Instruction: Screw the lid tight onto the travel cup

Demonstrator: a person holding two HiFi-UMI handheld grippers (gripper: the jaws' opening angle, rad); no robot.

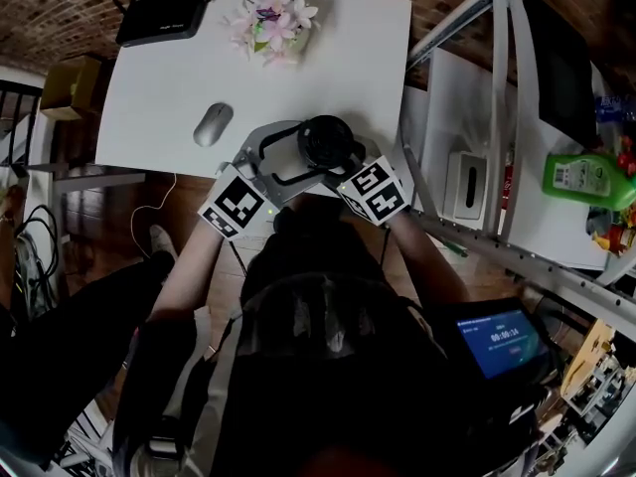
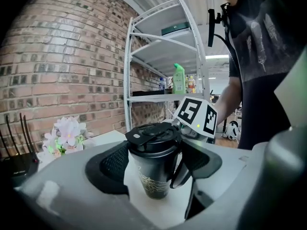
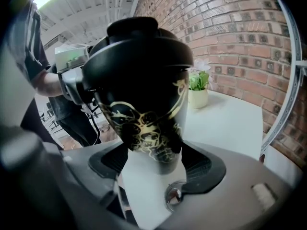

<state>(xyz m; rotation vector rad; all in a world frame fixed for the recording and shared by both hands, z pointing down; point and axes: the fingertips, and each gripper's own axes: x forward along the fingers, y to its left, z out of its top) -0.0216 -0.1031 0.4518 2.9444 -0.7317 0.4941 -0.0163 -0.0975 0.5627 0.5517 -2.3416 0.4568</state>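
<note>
The travel cup (image 2: 154, 174) is black with gold print and stands near the front edge of the white table (image 1: 338, 58). Its black lid (image 1: 328, 141) sits on top, and a black strap (image 2: 178, 169) hangs down its side. My left gripper (image 2: 156, 164) has a pad against each side of the cup's body, just under the lid, and is shut on it. My right gripper (image 3: 156, 163) comes from the opposite side and is shut low on the cup's body (image 3: 148, 123). In that view the lid (image 3: 139, 47) looms above the jaws.
A grey mouse (image 1: 212, 123) lies left of the cup. A pot of pink flowers (image 1: 273, 20) and a black router (image 1: 164, 13) stand at the table's far edge. To the right, a metal shelf carries a green bottle (image 1: 586, 177) and a white box (image 1: 465, 187).
</note>
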